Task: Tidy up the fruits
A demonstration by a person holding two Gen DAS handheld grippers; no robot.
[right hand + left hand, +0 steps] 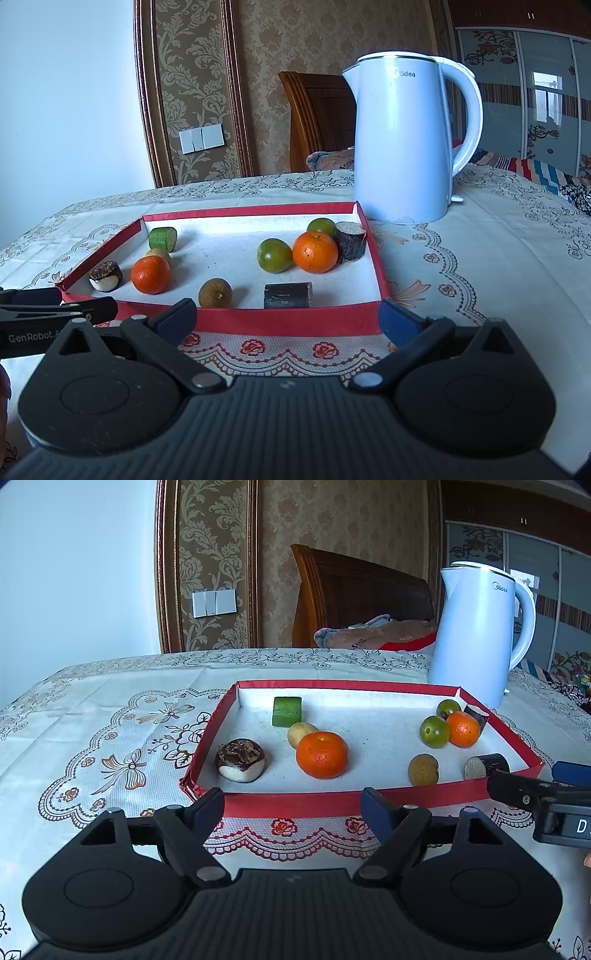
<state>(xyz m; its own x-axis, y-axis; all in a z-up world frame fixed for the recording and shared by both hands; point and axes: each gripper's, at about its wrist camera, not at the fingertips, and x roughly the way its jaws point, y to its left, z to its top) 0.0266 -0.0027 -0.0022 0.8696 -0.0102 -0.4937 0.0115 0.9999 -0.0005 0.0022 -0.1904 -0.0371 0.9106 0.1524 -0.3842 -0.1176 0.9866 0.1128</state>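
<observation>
A red-rimmed tray [325, 803] [280, 320] with a white floor holds two oranges [322, 755] [315, 252], two green fruits [434, 731] [274, 255], a brown round fruit [423, 769] [215, 292], a cucumber piece [286, 711] [163, 238], a small potato [301, 733], a water chestnut [241, 760] [105, 276] and dark cut cylinders [487, 766] [288, 295]. My left gripper [293, 808] is open and empty just before the tray's near rim. My right gripper [290, 319] is open and empty at the same rim, further right.
A pale blue electric kettle [476, 635] [406, 136] stands behind the tray's far right corner. The table has a patterned cloth [110, 738]. A wooden headboard [354, 590] and bedding lie beyond the table.
</observation>
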